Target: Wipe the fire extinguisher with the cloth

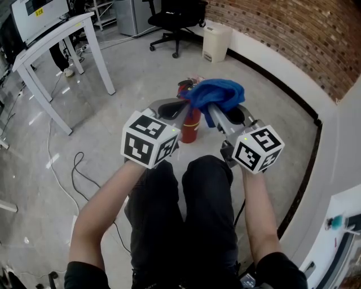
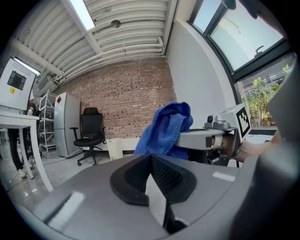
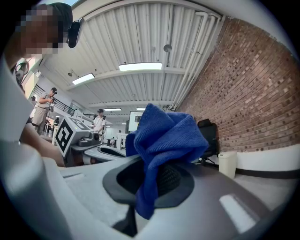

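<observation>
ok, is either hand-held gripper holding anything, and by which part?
The right hand-held gripper is shut on the blue microfibre cloth, pinching a bunched fold; most of it puffs up above. The left hand-held gripper is shut, empty.

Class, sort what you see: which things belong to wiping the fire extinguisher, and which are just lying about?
For the job: fire extinguisher, blue cloth, right gripper gripping it.
Lying about: office chair, waste bin, white table.
</observation>
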`<state>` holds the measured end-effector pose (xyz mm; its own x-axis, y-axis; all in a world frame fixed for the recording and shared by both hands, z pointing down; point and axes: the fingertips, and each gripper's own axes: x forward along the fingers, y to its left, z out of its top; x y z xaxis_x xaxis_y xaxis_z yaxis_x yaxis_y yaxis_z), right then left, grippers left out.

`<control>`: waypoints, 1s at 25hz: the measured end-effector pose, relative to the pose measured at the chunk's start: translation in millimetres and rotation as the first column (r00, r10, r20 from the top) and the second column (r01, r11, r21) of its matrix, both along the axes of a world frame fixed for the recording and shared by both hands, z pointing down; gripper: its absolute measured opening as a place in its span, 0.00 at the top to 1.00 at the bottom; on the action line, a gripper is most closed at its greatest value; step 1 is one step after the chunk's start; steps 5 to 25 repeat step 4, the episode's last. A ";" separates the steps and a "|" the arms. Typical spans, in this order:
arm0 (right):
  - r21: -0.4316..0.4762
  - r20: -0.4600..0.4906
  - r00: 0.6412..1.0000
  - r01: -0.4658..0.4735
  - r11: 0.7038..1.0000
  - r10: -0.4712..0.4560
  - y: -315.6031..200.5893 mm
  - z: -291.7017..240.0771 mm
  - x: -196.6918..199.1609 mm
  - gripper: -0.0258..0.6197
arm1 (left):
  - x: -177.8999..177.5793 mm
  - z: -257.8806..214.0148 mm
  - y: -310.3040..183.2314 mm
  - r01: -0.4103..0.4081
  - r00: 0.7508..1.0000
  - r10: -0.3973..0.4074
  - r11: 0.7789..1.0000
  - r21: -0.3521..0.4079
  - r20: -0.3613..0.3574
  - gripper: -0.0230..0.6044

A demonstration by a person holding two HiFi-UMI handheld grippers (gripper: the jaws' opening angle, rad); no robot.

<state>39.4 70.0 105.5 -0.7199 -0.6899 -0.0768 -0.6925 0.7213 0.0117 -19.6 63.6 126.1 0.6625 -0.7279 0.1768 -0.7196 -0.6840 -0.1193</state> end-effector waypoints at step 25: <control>0.004 0.005 1.000 -0.005 1.000 0.005 -0.4 -0.2 2.3 0.89 | 2.3 -0.5 -0.2 -0.004 1.000 0.004 1.000 0.001 -0.007 0.96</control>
